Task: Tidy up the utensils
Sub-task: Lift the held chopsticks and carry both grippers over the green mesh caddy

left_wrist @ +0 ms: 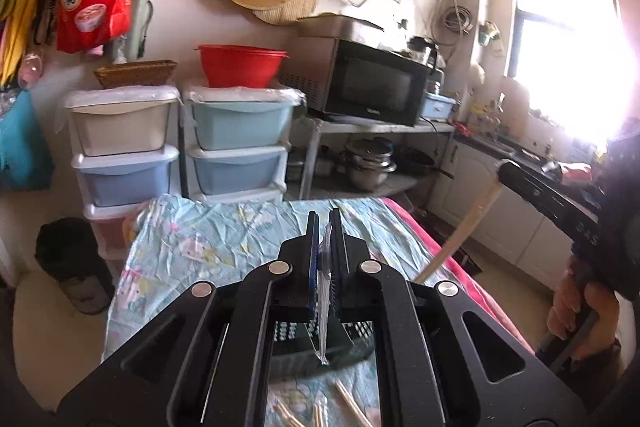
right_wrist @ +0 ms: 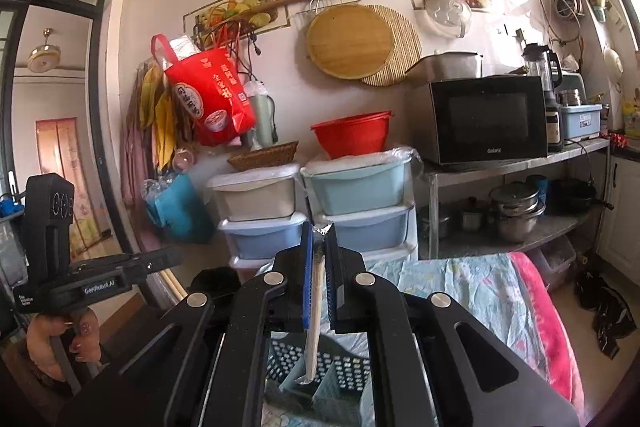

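Here, left gripper [left_wrist: 325, 223]: black two-finger tongs with blue pads, pressed nearly together and pinching a thin clear plastic-wrapped utensil packet [left_wrist: 325, 291]. The packet stands on edge between the pads and its lower end hangs down over the dark perforated plastic organizer basket [left_wrist: 352, 337]; what is inside the wrap cannot be told.

Right gripper [right_wrist: 319, 239]: same build, fingers closed on a pale wooden chopstick pair in a clear sleeve [right_wrist: 314, 327]. The sleeve top sticks out just above the fingertips; the sticks hang down, slightly tilted, with the lower end over the basket's [right_wrist: 320, 367] light blue divider compartments. Whether the tip touches the basket cannot be told.

In the left wrist view, the right gripper's [left_wrist: 508, 169] tip appears at far right holding the same pale sticks [left_wrist: 460, 231] slanting down toward the table edge, with the person's right hand [left_wrist: 572, 303] on its handle. In the right wrist view, the left hand [right_wrist: 60, 343] grips the other tool's handle at lower left.

Basket rests on a table covered with a wrinkled pale blue cartoon-print cloth [left_wrist: 200, 239], with a pink blanket [right_wrist: 548, 327] along its right side. Several loose wooden sticks [left_wrist: 352, 407] lie on the cloth near the basket.

Beyond: stacked pastel plastic drawers [left_wrist: 240, 147], a red plastic bowl [left_wrist: 240, 65] on top, a black microwave [left_wrist: 372, 83] on a metal shelf.
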